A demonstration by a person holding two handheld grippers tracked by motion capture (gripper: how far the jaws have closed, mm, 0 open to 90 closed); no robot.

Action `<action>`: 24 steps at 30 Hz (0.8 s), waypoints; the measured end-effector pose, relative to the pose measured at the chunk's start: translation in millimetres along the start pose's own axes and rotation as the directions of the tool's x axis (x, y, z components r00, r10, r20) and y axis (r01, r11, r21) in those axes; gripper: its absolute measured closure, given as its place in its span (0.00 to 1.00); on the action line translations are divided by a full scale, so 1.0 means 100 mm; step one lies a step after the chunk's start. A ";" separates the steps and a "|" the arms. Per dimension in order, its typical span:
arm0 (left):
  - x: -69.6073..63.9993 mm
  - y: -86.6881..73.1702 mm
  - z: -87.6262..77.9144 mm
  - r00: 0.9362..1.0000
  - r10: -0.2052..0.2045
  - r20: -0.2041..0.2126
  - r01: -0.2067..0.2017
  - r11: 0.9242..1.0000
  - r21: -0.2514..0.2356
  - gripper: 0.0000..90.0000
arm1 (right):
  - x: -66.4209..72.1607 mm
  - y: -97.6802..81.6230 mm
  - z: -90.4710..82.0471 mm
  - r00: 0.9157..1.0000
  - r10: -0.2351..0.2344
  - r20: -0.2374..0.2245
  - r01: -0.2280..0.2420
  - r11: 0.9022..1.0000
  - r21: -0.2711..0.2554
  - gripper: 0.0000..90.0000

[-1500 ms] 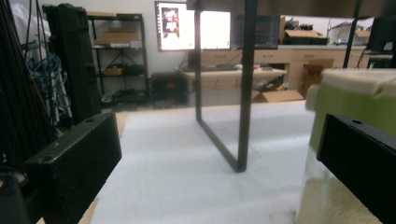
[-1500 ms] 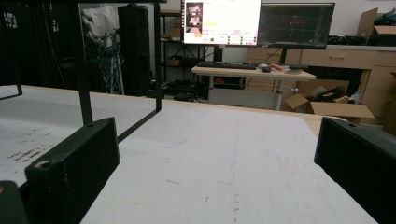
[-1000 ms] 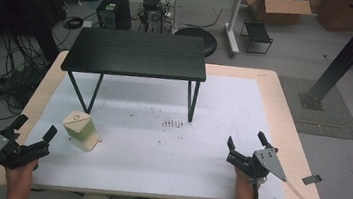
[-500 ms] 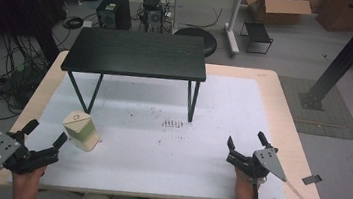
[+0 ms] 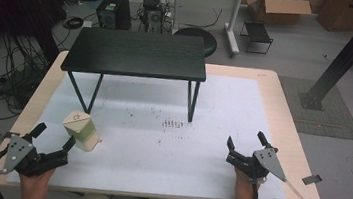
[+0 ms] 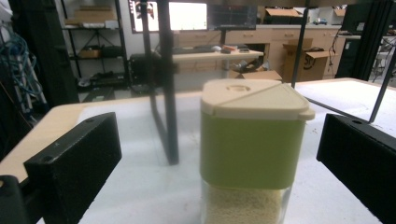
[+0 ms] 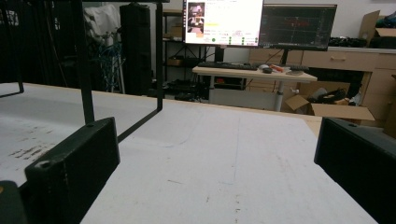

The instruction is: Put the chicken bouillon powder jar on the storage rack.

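A small jar with a cream flip lid, a green band and pale grains inside stands upright on the white mat at the front left. My left gripper is open just short of it, jaws spread wide. In the left gripper view the jar looms close ahead between the two black jaws, a little right of centre, untouched. My right gripper rests open at the front right of the mat, with nothing between its jaws.
A low black table on thin metal legs stands on the far half of the white mat. Dark scuff marks lie near the mat's middle. The wooden table edge runs close to the right gripper.
My left gripper has moved right and forward toward the jar, still open. The right gripper has stayed in place.
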State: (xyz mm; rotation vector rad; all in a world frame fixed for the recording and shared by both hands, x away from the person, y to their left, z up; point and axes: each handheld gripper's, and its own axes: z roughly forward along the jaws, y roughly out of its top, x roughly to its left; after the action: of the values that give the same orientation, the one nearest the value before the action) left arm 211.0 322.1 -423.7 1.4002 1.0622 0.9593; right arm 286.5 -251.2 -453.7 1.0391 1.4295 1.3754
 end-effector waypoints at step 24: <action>-0.18 -0.09 0.37 0.999 0.033 0.027 -0.037 0.987 0.159 0.00 | 0.00 0.00 0.00 1.000 -0.001 -0.002 0.001 1.000 -0.002 0.00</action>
State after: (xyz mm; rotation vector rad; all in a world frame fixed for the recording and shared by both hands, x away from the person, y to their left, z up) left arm 240.5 294.9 -435.8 1.5624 1.1198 0.8964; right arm 286.4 -251.2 -453.7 1.0358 1.4296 1.3776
